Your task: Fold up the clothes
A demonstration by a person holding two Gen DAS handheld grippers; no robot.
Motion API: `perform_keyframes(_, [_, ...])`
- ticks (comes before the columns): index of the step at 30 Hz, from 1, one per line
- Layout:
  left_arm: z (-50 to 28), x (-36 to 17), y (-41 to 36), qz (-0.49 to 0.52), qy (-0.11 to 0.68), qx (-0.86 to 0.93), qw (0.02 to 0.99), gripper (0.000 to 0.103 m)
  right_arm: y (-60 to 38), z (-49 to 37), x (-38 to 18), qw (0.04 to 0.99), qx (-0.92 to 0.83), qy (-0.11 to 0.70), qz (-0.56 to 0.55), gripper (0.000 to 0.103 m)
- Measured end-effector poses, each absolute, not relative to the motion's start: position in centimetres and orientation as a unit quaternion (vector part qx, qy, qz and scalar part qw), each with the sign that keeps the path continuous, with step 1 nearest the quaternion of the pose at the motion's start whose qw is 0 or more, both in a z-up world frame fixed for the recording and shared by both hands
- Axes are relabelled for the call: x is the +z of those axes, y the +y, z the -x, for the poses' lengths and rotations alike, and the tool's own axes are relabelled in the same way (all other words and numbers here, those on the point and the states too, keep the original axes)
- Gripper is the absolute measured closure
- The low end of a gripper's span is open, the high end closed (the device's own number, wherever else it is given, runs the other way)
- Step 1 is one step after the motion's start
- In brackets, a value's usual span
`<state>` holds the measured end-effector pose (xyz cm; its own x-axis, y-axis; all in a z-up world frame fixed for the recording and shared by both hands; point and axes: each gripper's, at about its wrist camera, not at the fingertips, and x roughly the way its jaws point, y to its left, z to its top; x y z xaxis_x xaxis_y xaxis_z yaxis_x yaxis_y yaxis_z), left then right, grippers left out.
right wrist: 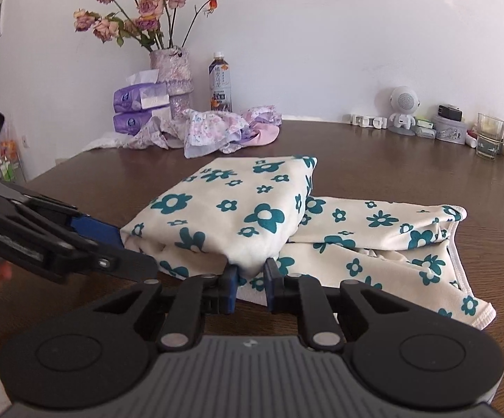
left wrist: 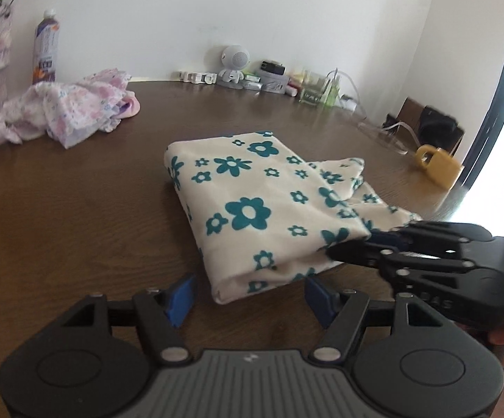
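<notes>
Closest to the right wrist camera, the right gripper [right wrist: 249,280] has its jaws clamped on a pinch of the cream garment with teal flowers [right wrist: 238,209], at the near corner of its folded upper layer. That layer lies doubled over the rest of the garment, which spreads flat on the brown tabletop [right wrist: 408,160] to the right of the fold. The left gripper [left wrist: 248,294] sits just short of the garment's near edge with its jaws apart and nothing between them; in the right wrist view it reaches in beside the garment's left corner. Beyond the flowered garment, a crumpled pink floral cloth [right wrist: 224,129] lies heaped on the tabletop. Behind that heap stand a drink bottle [right wrist: 220,83], a vase of dried roses [right wrist: 171,73] and purple tissue packs [right wrist: 140,104] against the white wall.
</notes>
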<state>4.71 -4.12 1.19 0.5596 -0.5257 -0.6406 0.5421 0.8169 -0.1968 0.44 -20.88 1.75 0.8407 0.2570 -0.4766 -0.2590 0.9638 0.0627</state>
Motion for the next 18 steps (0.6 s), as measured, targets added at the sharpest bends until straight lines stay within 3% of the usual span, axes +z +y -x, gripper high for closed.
perform_keyframes(4, [-5.7, 1.0, -5.0, -0.024, 0.352, -0.286, 0.891, 0.037, -21.3, -0.4, 1.8, 0.961, 0.135, 0.241, -0.011, 0.088])
perform_keyframes(6, [-6.0, 0.9, -5.3, -0.02, 0.35, -0.282, 0.893, 0.048, -21.5, -0.6, 1.6, 0.959, 0.137, 0.247, -0.018, 0.087])
perform_keyframes(10, [-6.2, 0.9, -5.5, -0.014, 0.347, -0.28, 0.895, 0.054, -21.2, -0.6, 1.4, 0.954, 0.154, 0.257, -0.017, 0.07])
perform_keyframes(15, [-6.0, 0.8, -5.3, -0.015, 0.344, -0.279, 0.896, 0.056, -20.7, -0.9, 1.2, 0.954, 0.143, 0.264, -0.007, 0.071])
perform_keyframes(18, [-5.5, 0.9, -4.8, -0.014, 0.35, -0.28, 0.894, 0.056, -20.3, -1.3, 1.1, 0.955, 0.127, 0.268, 0.0, 0.078])
